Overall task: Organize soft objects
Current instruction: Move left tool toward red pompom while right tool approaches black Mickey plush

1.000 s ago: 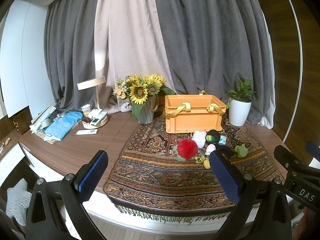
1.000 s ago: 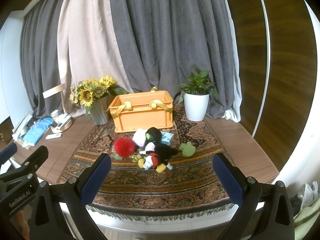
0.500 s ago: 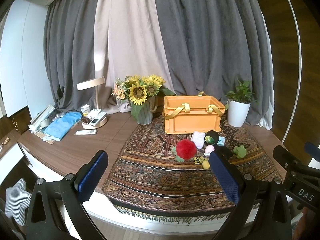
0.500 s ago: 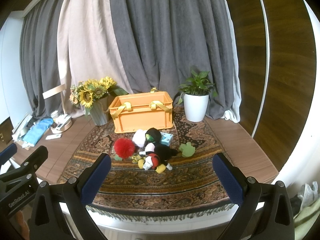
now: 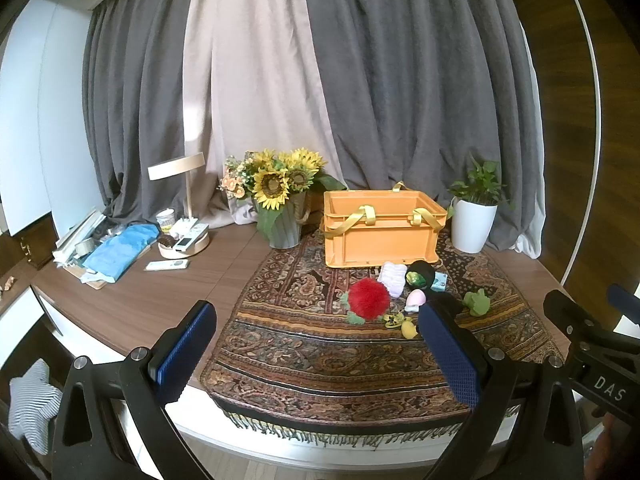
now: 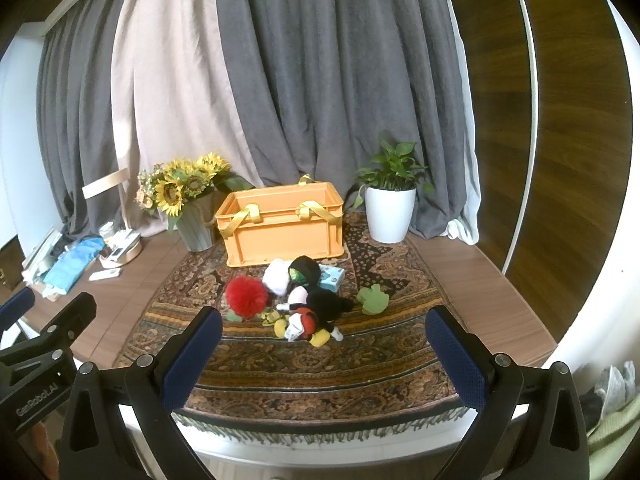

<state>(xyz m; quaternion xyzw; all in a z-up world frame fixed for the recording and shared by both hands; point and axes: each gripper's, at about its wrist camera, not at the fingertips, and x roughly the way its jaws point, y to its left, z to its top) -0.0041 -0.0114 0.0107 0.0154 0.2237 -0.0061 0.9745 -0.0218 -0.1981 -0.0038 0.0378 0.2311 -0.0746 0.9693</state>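
Observation:
An orange crate [image 5: 380, 232] [image 6: 284, 228] with yellow handles stands on a patterned rug [image 5: 320, 344] [image 6: 320, 364]. In front of it lies a pile of soft toys: a red fluffy ball [image 5: 368, 298] [image 6: 246, 296], a white plush [image 5: 393, 274] [image 6: 277, 278], a black-and-green ball [image 5: 419, 274] [image 6: 304, 270], a black mouse doll [image 6: 316, 316] and a green frog [image 5: 477, 302] [image 6: 373, 299]. My left gripper [image 5: 316, 352] and right gripper [image 6: 324, 356] are both open and empty, held back at the table's near edge.
A sunflower vase [image 5: 280, 204] [image 6: 188, 208] stands left of the crate and a white potted plant [image 5: 474, 216] [image 6: 390, 204] right of it. A lamp [image 5: 180, 184], a remote [image 5: 166, 266] and blue cloth [image 5: 120, 248] lie on the wooden table at left. Curtains hang behind.
Both views have pulled back very slightly from the table. The toys and crate have not moved. Both grippers stay open.

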